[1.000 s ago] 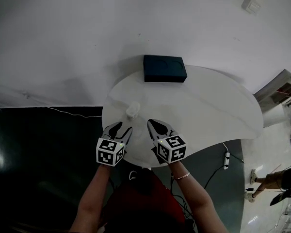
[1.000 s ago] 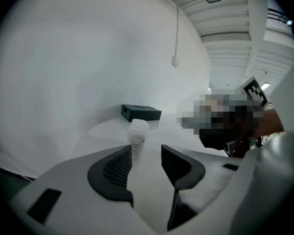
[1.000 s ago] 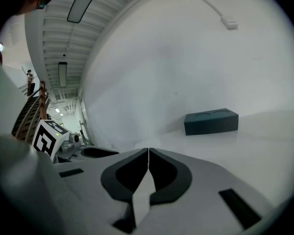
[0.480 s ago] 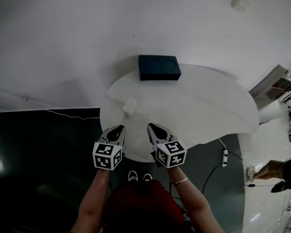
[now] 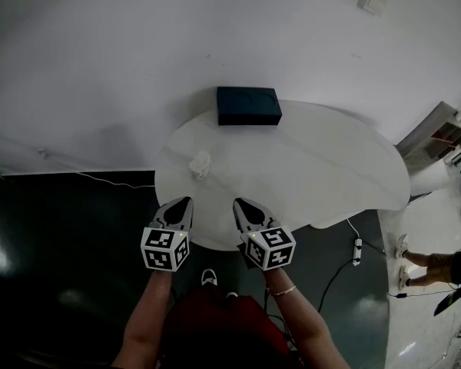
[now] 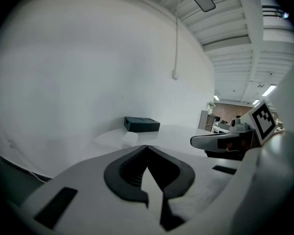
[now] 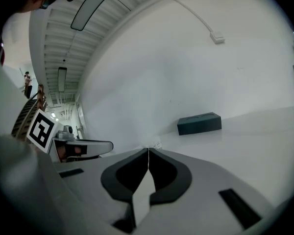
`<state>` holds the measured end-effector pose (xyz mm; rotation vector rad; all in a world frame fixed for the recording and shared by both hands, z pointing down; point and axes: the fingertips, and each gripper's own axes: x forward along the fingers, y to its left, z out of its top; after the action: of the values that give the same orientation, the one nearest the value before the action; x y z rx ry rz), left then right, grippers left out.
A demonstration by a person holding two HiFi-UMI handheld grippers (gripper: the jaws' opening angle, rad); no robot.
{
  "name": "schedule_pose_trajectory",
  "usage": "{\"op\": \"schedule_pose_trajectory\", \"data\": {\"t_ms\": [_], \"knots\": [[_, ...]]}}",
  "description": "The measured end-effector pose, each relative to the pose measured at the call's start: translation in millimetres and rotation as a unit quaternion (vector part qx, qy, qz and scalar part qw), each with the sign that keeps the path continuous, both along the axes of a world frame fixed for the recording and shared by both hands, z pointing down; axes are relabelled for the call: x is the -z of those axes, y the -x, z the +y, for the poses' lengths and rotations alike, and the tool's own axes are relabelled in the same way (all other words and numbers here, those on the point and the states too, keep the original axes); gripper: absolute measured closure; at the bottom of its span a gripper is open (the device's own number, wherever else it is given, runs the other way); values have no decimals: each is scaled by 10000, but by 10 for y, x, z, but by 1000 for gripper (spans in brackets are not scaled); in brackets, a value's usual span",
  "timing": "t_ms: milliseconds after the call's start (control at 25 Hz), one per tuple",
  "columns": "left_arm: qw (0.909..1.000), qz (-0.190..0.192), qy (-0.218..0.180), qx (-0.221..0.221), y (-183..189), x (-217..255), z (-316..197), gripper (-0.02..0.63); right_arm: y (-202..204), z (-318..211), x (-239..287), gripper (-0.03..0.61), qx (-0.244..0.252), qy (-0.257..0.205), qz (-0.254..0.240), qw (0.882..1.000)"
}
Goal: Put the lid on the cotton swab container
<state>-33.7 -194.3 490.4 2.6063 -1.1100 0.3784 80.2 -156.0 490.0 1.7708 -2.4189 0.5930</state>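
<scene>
I'm holding my left gripper (image 6: 147, 146) over the near edge of the round white surface (image 5: 330, 175). Its fingers have just been closing and are pressing together w/ nothing btw them. My right gripper (image 7: 148, 150) is hanging just beside it, not touching it, and its fingers are also pressing tip to tip w/ nothing pinched.

The cotton swab container (image 5: 200, 164) is sitting on the surface ahead of my left gripper, near the surface's left edge and apart from both grippers. It's looking pale and small from the head view (too small to tell whether a lid is on it or what's inside).

A dark box (image 5: 249, 106) is lying at the far edge, well apart from the container. Its top is showing two round outlines, and I can't see into it. My bare forearms (image 5: 150, 314) are reaching in from the bottom of the head view.
</scene>
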Motion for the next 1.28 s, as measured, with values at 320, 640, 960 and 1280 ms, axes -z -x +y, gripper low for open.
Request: {"op": "schedule_pose_trajectory", "data": {"t_ms": [320, 640, 960, 1280], "knots": [[9997, -91, -165, 151, -45, 123, 366, 589, -65, 386, 35, 563, 67, -46, 52, 10000], [9990, -59, -363, 238, -39, 293, 763, 589, -84, 776, 206, 563, 34, -288, 219, 9993], [9982, 15, -509, 327, 14, 429, 1118, 589, -133, 1138, 267, 563, -43, -236, 447, 9987], [9982, 43, -503, 320, 27, 417, 1446, 589, -178, 1465, 296, 563, -209, -251, 429, 9985]]}}
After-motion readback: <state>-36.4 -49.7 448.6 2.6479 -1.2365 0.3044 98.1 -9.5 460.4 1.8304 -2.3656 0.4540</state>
